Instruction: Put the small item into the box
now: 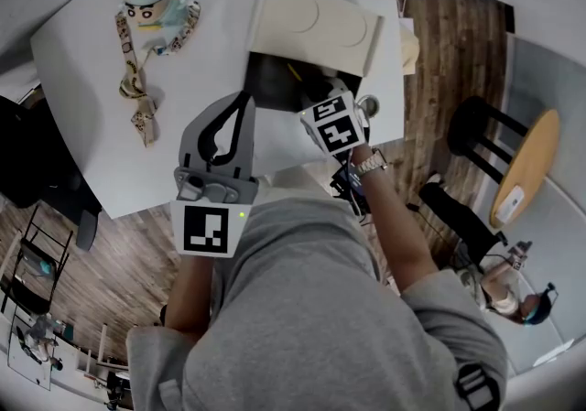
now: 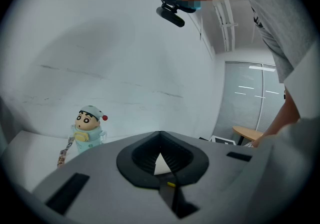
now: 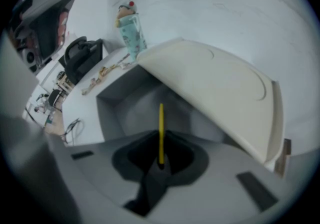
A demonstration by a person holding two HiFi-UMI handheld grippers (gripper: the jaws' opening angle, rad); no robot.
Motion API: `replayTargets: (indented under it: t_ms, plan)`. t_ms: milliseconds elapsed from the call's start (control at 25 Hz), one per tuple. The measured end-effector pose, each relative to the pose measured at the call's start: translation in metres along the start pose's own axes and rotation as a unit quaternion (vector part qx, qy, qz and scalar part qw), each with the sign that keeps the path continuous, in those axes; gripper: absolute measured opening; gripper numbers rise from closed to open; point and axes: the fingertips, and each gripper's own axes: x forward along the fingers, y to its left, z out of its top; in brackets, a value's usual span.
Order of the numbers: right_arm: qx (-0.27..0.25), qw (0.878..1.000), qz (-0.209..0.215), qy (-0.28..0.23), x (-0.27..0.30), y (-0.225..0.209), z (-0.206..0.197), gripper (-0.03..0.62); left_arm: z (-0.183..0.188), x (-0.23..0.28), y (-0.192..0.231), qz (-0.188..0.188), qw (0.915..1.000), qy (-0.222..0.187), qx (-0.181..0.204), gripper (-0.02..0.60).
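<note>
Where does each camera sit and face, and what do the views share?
Head view: on the head, looking steeply down at the table and open box; both forearms show.
Left gripper view: on the left hand-held gripper, facing across the table at the toy figure; a sleeve shows.
Right gripper view: on the right hand-held gripper, facing into the box past its held yellow stick; body unclear.
Shared: all three show the toy figure.

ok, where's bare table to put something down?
Widest free strip: table between the figure bottle with its strap and the box. Also free: the near-left corner, between strap and table edge. Crowded on the right: box, its raised lid, and the right claw holding a yellow stick at the opening.
</note>
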Motion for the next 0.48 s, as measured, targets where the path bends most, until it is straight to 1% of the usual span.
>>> replayTargets:
  t_ms: [320,480]
  plan:
    - [-0.008,1.000,0.000,-0.008,-0.005,0.001,0.002,0.061,0.002,-0.003,-0.003,-0.001,1.0000,-0.007,0.004,0.031]
    - [-0.006,1.000,-0.008,-0.021,-0.013,-0.001,0.005,0.061,0.005,-0.005,-0.007,-0.005,0.9999,-0.010,0.011,0.031]
